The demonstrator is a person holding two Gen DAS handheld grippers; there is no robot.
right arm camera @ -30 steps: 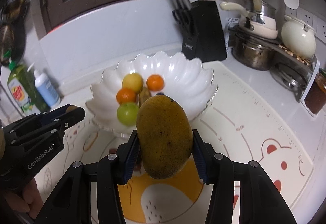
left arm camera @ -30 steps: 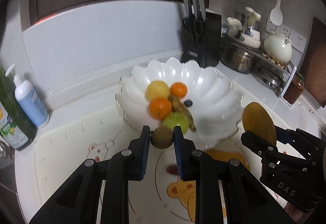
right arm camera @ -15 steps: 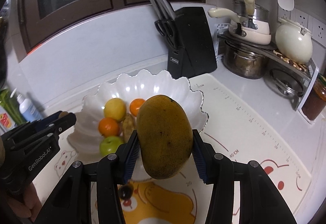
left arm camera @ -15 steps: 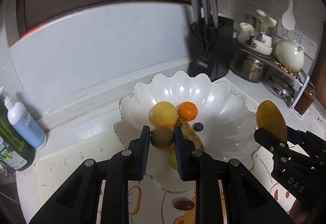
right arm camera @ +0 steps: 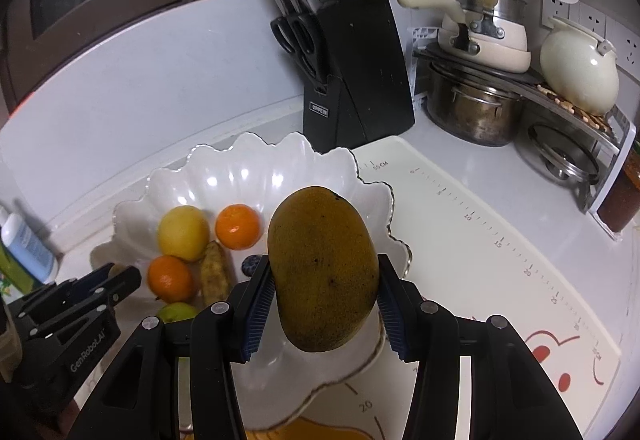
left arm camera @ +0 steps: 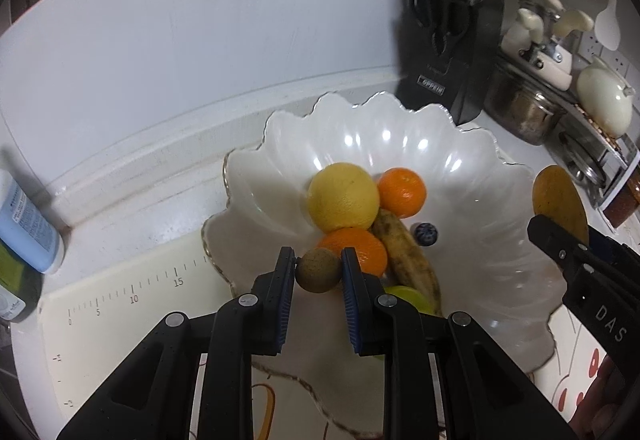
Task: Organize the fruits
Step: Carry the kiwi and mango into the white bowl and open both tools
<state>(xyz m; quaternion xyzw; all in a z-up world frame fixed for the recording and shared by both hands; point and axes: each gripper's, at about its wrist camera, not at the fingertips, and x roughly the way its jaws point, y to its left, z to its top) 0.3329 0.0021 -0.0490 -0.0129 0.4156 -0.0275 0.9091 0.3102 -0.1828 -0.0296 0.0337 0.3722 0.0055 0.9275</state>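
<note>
A white scalloped bowl [left arm camera: 472, 144] holds a yellow lemon [left arm camera: 343, 197], two oranges [left arm camera: 401, 192], a brown-spotted banana [left arm camera: 404, 252], a blueberry [left arm camera: 425, 233] and a green fruit [left arm camera: 412, 298]. My left gripper [left arm camera: 319, 272] is shut on a small brown round fruit [left arm camera: 319, 270], held over the bowl's near left part. My right gripper [right arm camera: 323, 284] is shut on a large yellow-brown mango [right arm camera: 323, 266], held above the bowl's [right arm camera: 240, 168] right rim. The mango [left arm camera: 559, 200] also shows at the right of the left wrist view.
A black knife block [right arm camera: 356, 68] stands behind the bowl. Pots, a cream kettle [right arm camera: 578, 66] and a rack fill the right corner. Bottles [left arm camera: 28, 228] stand at the left by the wall. A cream measuring mat [right arm camera: 500, 240] covers the counter.
Both grippers have moved forward and up toward the bowl with their fruit. The left now hangs over the bowl's inside, the right over its right rim.
</note>
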